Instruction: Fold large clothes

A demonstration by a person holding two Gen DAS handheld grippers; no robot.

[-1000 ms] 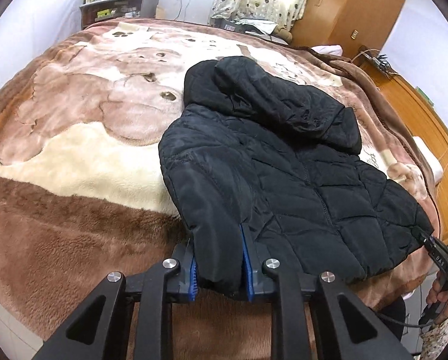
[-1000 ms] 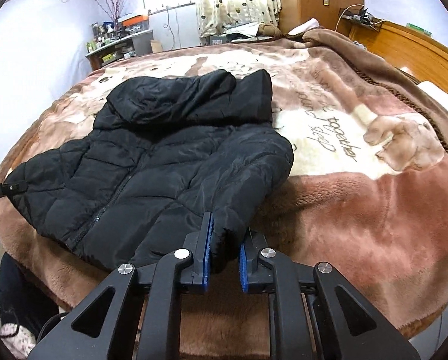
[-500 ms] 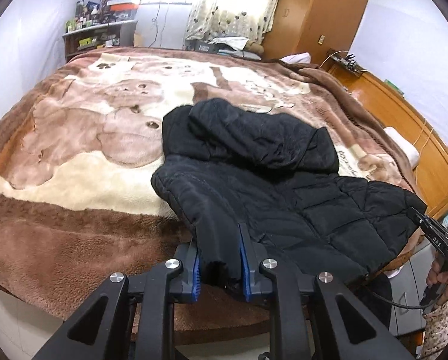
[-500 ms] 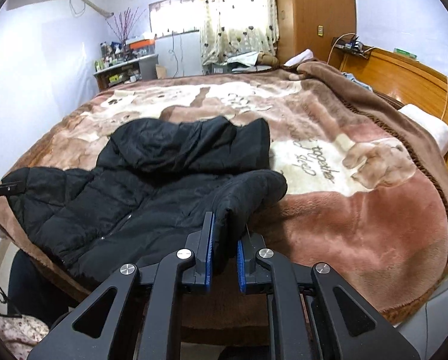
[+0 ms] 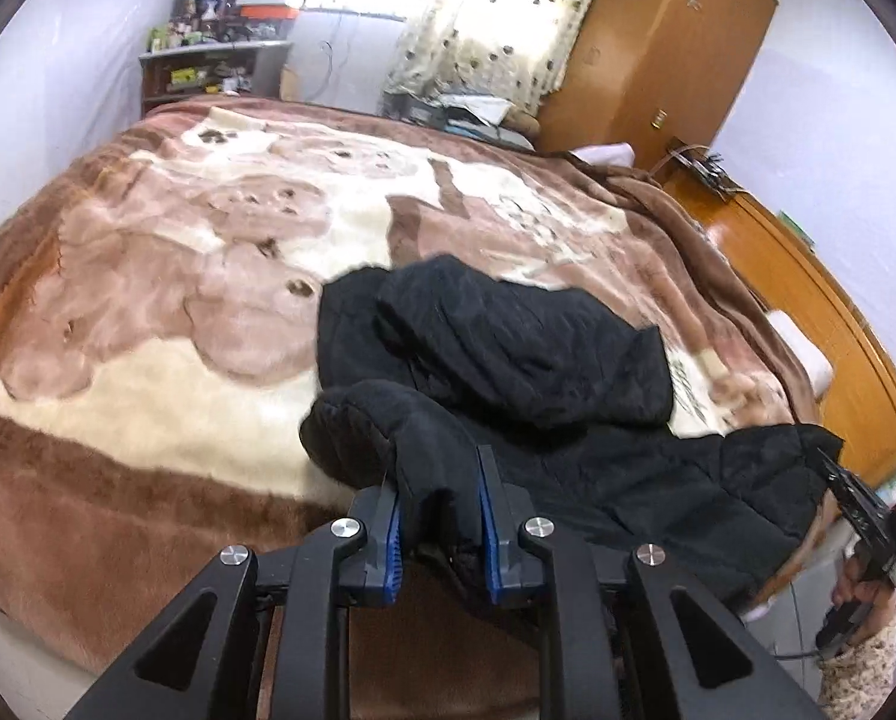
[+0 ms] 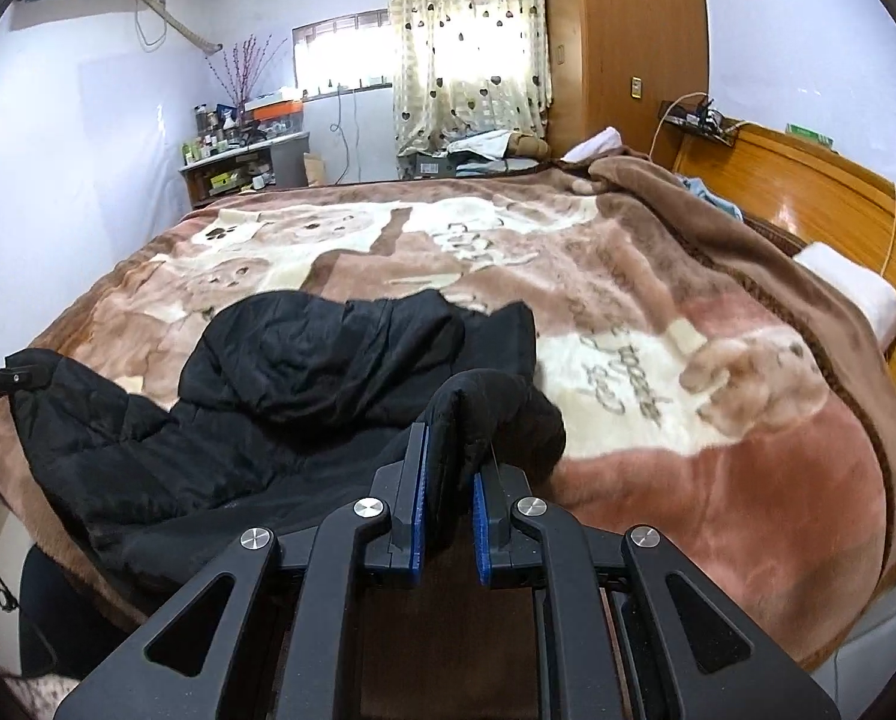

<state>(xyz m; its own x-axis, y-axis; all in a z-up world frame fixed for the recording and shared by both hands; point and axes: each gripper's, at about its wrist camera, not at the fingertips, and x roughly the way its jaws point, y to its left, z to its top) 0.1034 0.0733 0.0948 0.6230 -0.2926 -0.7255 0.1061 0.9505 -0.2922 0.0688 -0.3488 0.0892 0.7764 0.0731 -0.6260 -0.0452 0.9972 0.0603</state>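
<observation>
A black quilted hooded jacket lies on the bed, its hood towards the far side; it also shows in the right wrist view. My left gripper is shut on one sleeve cuff and holds it lifted above the blanket. My right gripper is shut on the other sleeve cuff, also lifted. The right gripper shows at the right edge of the left wrist view, at the jacket's far corner.
A brown and cream bear-print blanket covers the bed. A wooden headboard with a white pillow runs along the right. A wardrobe, a curtained window and a cluttered shelf stand at the far wall.
Both grippers have risen and pulled back with the sleeve cuffs. The sleeves now bunch up off the blanket, and the jacket's lower part hangs over the bed's near edge.
</observation>
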